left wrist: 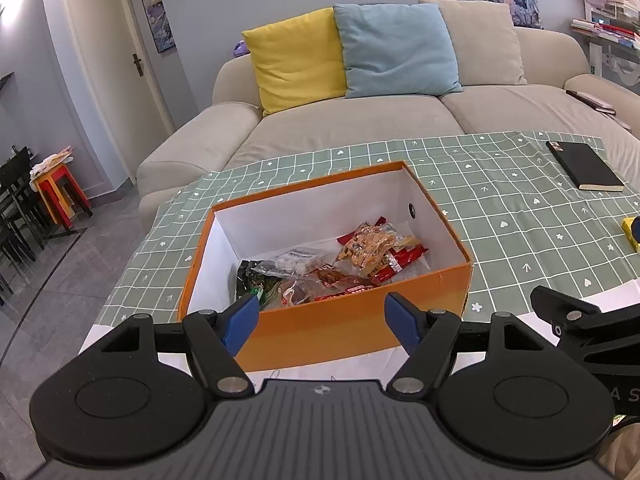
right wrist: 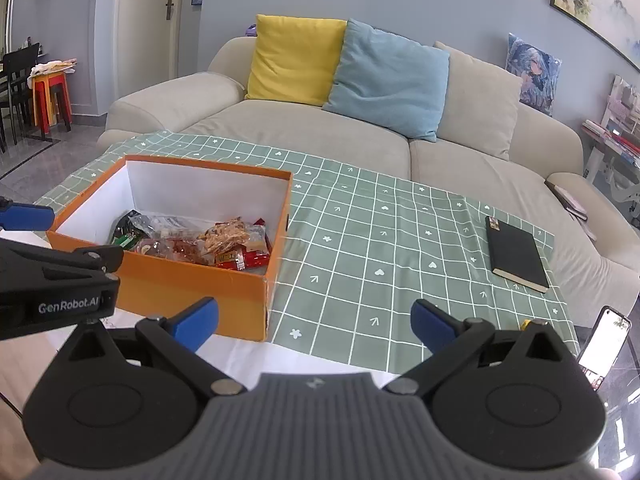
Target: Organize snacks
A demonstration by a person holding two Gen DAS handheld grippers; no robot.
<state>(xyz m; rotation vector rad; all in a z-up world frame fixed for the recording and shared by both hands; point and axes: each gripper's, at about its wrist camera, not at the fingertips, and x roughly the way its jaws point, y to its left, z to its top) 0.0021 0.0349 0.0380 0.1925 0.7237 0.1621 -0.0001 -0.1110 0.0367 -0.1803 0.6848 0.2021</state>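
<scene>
While both tools gape, snacks fill orange box

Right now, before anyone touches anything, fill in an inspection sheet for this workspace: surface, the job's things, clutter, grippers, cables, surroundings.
Surface: table under a green checked tablecloth, white sheet along the near edge.
Job's things: open orange box holding a pile of snack packets; no loose snacks seen on the cloth.
Clutter: black notebook on the cloth; phone with lit screen at the right edge; a yellow item, mostly cut off.
Grippers: left gripper open, empty, just short of the box; right gripper open, empty, to the box's right.
Cables: nothing seen.
Surroundings: beige sofa with cushions behind the table.
</scene>
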